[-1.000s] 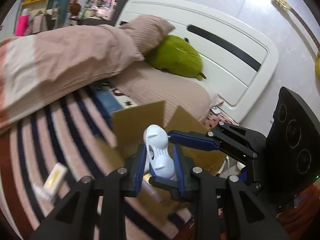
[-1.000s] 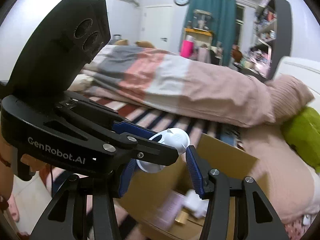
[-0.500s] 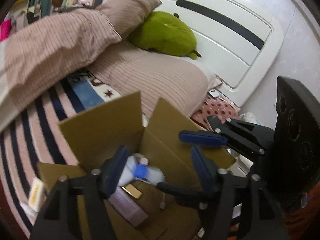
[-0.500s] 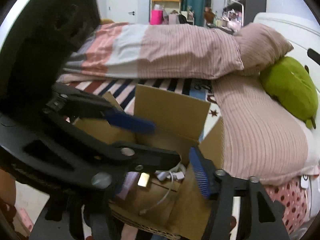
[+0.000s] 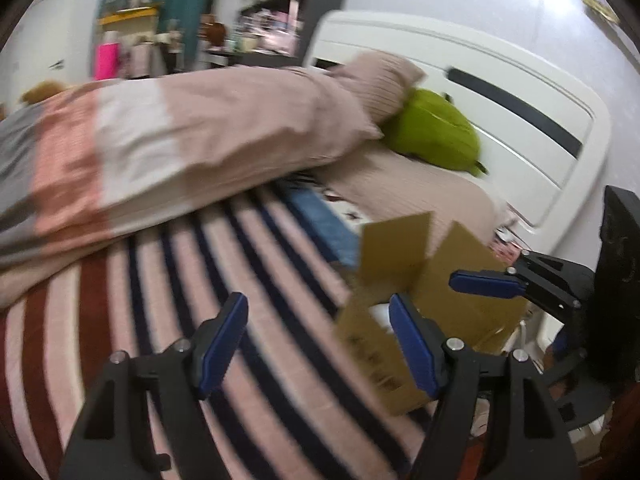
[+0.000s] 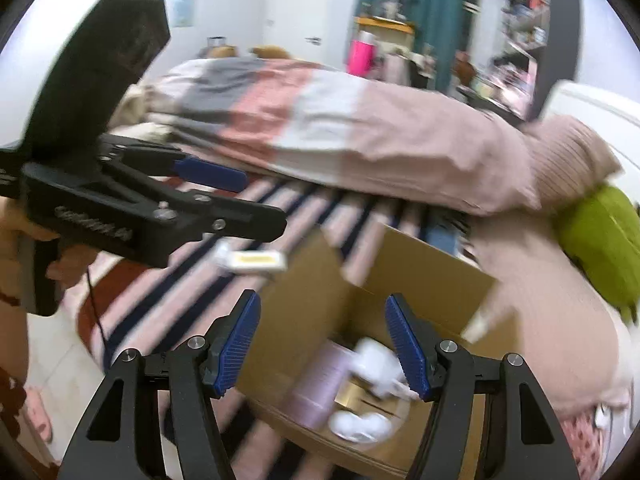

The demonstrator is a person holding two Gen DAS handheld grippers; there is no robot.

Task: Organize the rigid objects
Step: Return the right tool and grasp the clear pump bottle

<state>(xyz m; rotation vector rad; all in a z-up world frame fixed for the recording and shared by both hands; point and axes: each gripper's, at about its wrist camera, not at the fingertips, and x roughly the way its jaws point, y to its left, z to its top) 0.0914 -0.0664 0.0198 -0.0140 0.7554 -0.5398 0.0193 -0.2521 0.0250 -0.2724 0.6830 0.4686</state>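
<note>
Tongs, two pairs, both carried by us: left tongs spread wide and holding nothing, hanging over the striped bedcover; right tongs likewise spread wide and bare, poised above the open box.

Bed, striped cover, with a heaped quilt behind. Soft footing; we judge anything stood on it may tip when we press nearby.

Cardboard box, flaps up, sitting at the bed's near edge. We judge this the chief risk: a knock from either tongs on a raised flap could push it over the edge and spill the lot.

Green cushion, beside the box, well clear of both tongs.

Box contents, blurred: a pale purple tube, a white piece, a white round piece, something gold between them. We cannot tell their exact shapes.

Small white-and-yellow packet, loose on the cover just left of the box, under the left tongs' body in the right view. Seemingly the next item for us to collect; flat on soft fabric, so we expect the fingers may snag cloth or skid it away.
</note>
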